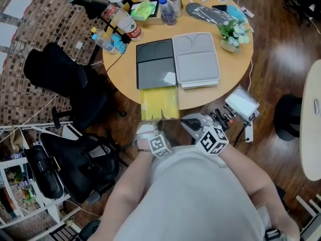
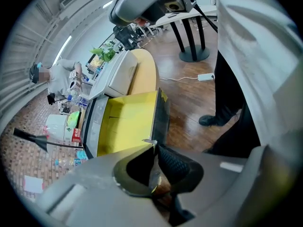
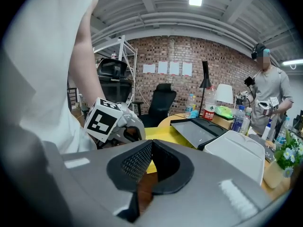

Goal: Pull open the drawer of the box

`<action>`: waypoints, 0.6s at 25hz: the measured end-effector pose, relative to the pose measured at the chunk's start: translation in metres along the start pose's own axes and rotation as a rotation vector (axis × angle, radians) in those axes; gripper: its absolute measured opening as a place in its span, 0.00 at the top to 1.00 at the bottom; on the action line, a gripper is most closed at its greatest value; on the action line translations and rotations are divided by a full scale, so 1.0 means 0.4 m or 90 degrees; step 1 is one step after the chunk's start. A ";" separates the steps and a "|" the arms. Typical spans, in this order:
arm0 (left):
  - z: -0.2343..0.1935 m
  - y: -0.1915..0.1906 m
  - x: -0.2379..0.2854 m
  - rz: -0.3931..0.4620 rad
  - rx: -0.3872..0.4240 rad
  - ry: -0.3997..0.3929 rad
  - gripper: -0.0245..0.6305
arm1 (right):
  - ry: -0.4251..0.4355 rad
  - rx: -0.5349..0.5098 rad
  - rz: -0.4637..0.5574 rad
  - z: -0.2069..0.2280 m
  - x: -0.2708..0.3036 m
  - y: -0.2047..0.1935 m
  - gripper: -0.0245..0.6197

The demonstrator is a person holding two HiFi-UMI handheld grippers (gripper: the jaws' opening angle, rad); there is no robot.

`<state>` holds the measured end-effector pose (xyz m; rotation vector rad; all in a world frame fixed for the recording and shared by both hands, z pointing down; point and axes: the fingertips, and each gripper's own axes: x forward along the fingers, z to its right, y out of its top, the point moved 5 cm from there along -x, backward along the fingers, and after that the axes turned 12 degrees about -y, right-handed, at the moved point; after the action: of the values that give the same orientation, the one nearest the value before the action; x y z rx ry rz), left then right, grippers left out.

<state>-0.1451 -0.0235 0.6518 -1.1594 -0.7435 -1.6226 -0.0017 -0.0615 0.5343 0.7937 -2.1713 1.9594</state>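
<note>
A dark grey flat box lies on the round wooden table. Its yellow drawer sticks out past the table's near edge toward me. In the left gripper view the drawer stands open, with its dark front panel nearest. My left gripper is shut on that panel's edge, and in the head view it sits at the drawer's front. Just right of it my right gripper hangs free of the drawer. In its own view the right gripper is shut with nothing between the pads.
A light grey box lies beside the dark one. Bottles, a potted plant and small items crowd the table's far side. Black office chairs stand left, a shelf lower left, a screened device right. Another person stands beyond the table.
</note>
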 end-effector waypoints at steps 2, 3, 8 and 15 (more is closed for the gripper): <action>0.008 0.003 0.002 0.006 -0.007 -0.003 0.91 | 0.001 -0.001 0.000 0.001 0.000 -0.001 0.96; 0.011 0.004 0.003 0.009 -0.012 -0.005 0.91 | 0.002 -0.001 0.001 0.000 0.001 -0.001 0.96; 0.008 0.004 -0.012 0.004 -0.015 0.002 0.91 | 0.012 -0.006 0.000 -0.011 -0.003 0.000 0.96; 0.048 0.002 -0.005 0.001 -0.003 -0.017 0.91 | 0.019 -0.006 -0.003 -0.022 -0.009 -0.005 0.96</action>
<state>-0.1377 -0.0065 0.6568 -1.1873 -0.7557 -1.6114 0.0002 -0.0518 0.5360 0.7637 -2.1589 1.9436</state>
